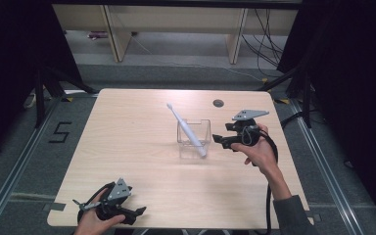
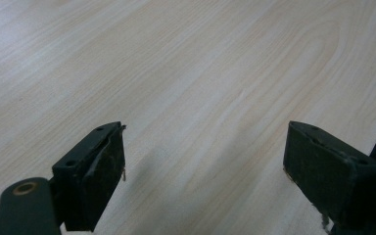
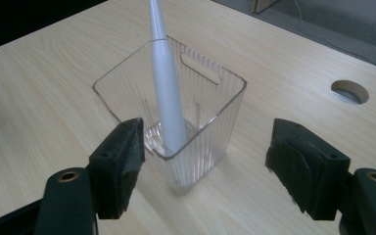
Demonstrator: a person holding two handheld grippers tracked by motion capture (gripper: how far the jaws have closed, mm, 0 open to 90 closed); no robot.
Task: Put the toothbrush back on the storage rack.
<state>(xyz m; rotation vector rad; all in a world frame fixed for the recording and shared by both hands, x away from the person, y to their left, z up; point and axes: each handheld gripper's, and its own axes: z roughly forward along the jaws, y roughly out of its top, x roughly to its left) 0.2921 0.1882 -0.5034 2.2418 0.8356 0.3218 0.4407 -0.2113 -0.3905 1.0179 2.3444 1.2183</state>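
Note:
A clear ribbed plastic box [image 1: 194, 139] [image 3: 210, 105] stands right of the table's middle. A white electric toothbrush [image 1: 186, 129] [image 3: 166, 93] leans in it, head pointing up and to the back left. My right gripper [image 1: 219, 140] [image 3: 205, 147] hovers just right of the box, open, jaws either side of its near corner, holding nothing. My left gripper [image 1: 139, 213] [image 2: 203, 161] rests at the table's front left edge, open over bare wood.
The light wooden table [image 1: 137, 147] has a round cable hole [image 1: 218, 103] [image 3: 349, 91] behind the box. Black curtains flank both sides. A wooden frame and cables lie on the floor beyond the far edge.

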